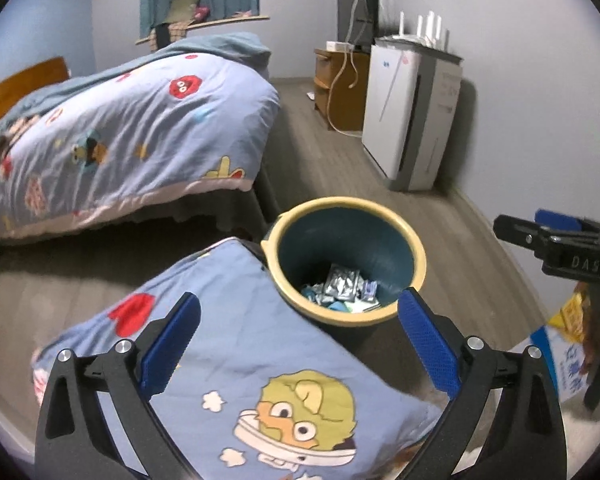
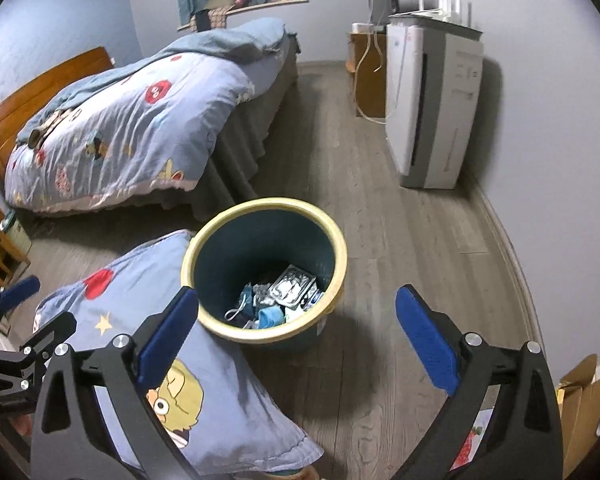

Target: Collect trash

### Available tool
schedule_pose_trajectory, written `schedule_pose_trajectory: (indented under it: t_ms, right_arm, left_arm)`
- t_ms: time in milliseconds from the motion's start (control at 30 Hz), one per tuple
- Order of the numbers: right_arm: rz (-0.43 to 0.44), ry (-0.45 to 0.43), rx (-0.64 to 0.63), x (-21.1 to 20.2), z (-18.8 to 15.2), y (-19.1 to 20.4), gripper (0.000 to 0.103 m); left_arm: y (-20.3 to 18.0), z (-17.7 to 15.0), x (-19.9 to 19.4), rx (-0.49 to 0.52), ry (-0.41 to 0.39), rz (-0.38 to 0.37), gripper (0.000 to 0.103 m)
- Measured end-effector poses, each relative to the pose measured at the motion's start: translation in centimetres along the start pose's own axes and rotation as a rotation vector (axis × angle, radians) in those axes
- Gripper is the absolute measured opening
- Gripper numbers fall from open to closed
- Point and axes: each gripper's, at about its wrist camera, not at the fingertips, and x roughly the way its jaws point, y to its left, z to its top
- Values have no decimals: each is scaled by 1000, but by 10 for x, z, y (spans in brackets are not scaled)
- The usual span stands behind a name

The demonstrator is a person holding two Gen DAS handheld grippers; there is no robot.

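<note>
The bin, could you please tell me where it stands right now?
The bin stands on the wood floor at the centre of both views, touching the cartoon pillow on its left, with the bed behind it.

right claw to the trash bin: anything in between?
Nothing: bare grey wood floor separates the open right claw from the yellow-rimmed teal trash bin, per the right wrist view.

Trash bin [image 2: 336, 240] on wood floor [image 2: 420, 264]

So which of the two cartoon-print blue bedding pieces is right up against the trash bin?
The pillow, touching the trash bin; the quilt lies on the bed.
</note>
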Motion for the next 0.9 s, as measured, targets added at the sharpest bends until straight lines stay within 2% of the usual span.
schedule_pose_trajectory:
  t_ms: [167,267,467,900]
  right_arm:
    - [-28,-33,-79,0,1,9,97]
    - [-22,-25,-74,3,1,10,97]
    - [-44,-29,-83,5,1,12,97]
    - [-49,-23,-100,6,-1,14,97]
  left_arm:
    - [6,-2,5,-3,-20,0,98]
    - [12,-3,8,-23,-19,-8,98]
    - [12,-1,6,-4,-51,34,98]
    - [9,-1,7,5,-42,36,98]
